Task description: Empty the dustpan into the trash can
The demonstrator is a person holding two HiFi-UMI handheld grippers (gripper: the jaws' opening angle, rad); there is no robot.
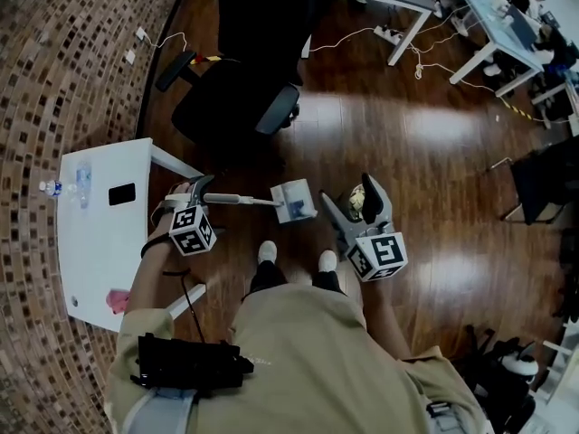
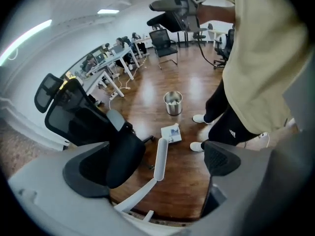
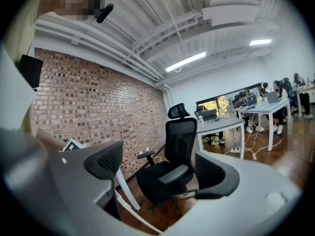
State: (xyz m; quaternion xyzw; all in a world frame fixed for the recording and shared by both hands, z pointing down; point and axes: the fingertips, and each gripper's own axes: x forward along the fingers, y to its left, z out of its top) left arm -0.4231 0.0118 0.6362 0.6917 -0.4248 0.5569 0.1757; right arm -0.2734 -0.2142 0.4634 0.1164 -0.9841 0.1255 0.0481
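Note:
The dustpan is a pale box pan on the wood floor, just ahead of the person's shoes, with small scraps inside. Its long handle slants left toward my left gripper. In the left gripper view the handle lies between that gripper's wide-open jaws, and neither pad presses on it. The metal trash can stands just past the pan. In the head view my right gripper hovers over the trash can and partly hides it. In the right gripper view its jaws stand apart, holding nothing.
A black office chair stands beyond the dustpan, close to both grippers. At the left is a white table carrying a bottle and a phone. White desks and floor cables are at the far right.

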